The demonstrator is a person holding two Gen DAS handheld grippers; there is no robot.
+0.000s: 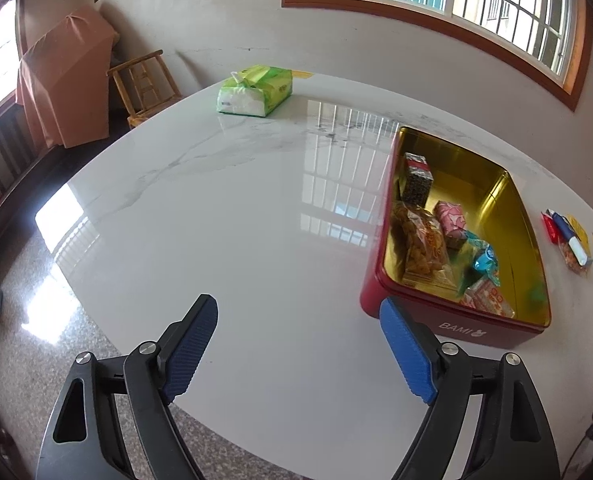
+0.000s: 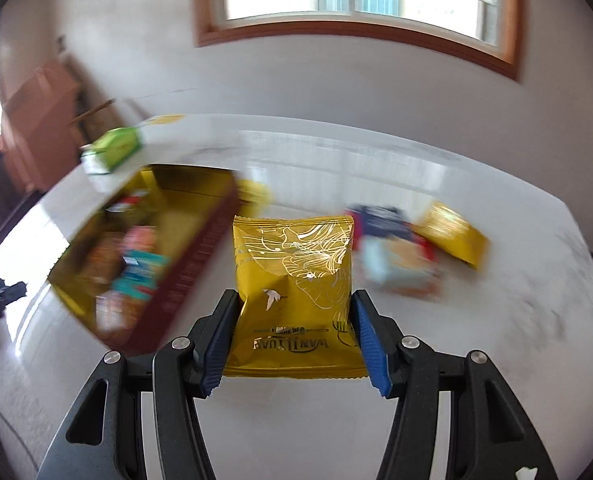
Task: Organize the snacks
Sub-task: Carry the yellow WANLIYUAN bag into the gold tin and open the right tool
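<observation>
A red tin box (image 1: 452, 324) with a gold inside stands on the white marble table (image 1: 236, 208); several snack packs (image 1: 420, 236) lie in it. My left gripper (image 1: 298, 314) hovers open over the table just left of the tin's near corner, nothing between its blue pads. My right gripper (image 2: 294, 300) is shut on a yellow snack packet (image 2: 294, 272), pinched at both sides and held above the table. In that blurred view the tin (image 2: 168, 280) is to the left. Loose snacks (image 2: 400, 248) lie to the right.
A green tissue pack (image 1: 254, 92) sits at the table's far side. More loose snacks (image 1: 568, 240) lie right of the tin near the table edge. A wooden chair (image 1: 144, 84) and a covered piece of furniture (image 1: 64, 76) stand beyond the table on the left.
</observation>
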